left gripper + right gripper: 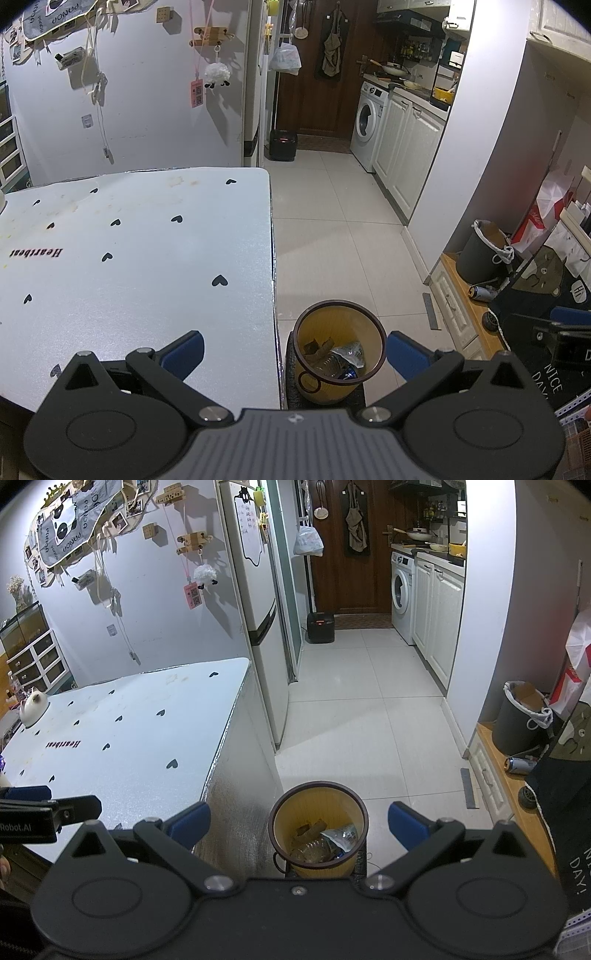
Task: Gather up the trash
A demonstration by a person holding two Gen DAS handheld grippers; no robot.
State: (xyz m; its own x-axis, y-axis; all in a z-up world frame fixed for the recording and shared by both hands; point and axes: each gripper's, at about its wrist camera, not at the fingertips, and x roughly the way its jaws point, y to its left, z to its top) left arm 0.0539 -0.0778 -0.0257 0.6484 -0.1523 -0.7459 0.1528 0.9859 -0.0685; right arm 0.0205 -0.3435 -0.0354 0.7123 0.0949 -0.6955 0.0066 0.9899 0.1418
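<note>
Kitchen floor of pale tiles (369, 738), lit dimly, lying beneath both grippers.

Left gripper (295, 350): blue fingers (184, 350) standing spread wide, holding nothing, touching nothing; hovering level, one finger over the table corner, the other over the floor.

Right gripper (299, 825): fingers (404, 825) likewise standing wide apart and empty; hanging beside the table edge, pointing forward and slightly down.

Yellow bin (318, 829) with dark rim: sitting on the floor just beside the table, showing between both pairs of fingers. Trash (334, 360) lying inside: brown scraps, crumpled clear plastic, a blue-printed wrapper.

White table (129, 258) with black hearts: standing left of the bin.

Fridge (258, 609), black heater (320, 627), washing machine (367, 127): standing farther back.
</note>
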